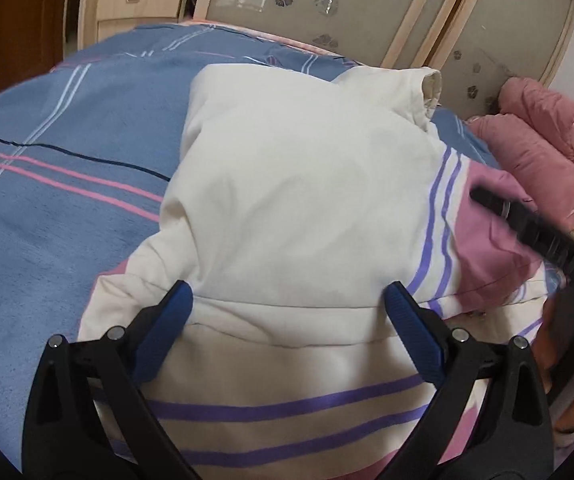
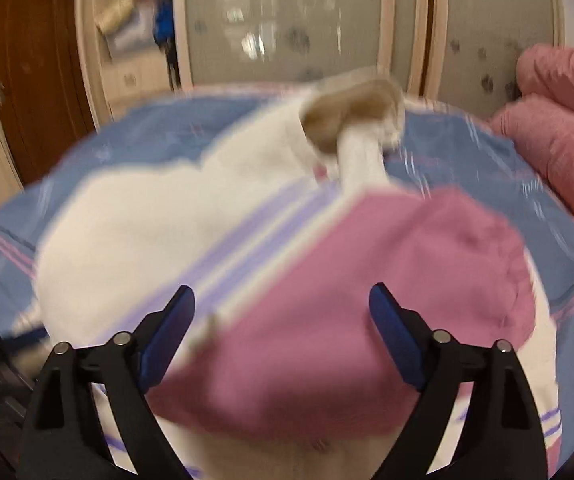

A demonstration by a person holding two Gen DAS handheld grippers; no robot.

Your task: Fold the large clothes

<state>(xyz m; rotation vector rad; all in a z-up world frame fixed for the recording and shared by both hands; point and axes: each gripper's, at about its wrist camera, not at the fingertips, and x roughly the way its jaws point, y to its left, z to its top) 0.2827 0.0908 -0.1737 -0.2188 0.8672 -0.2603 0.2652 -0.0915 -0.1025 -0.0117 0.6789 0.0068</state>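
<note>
We note a large padded cream jacket with purple stripes and pink panels lying partly folded on the bed, over a blue bedspread with pink and white lines. In the left wrist view the left claw hovers over the cream body with its jaws wide apart and nothing between the pads. The right claw is likewise spread, over the pink panel, gripping nothing; that view is blurred, so we cannot tell whether it touches the cloth. A sleeve with a cuff lies toward 1 o'clock, pointing at the wardrobe's frosted sliding doors. A rolled pink quilt sits at 3 o'clock, apart from the jacket. Judgement: the garment looks soft, thick and light, springy enough to puff open once released, not slippery, not fragile. We would pinch through a seam or hem edge, one claw at each corner of the nearest fold, rather than the puffy middle, where padding would slip out.
</note>
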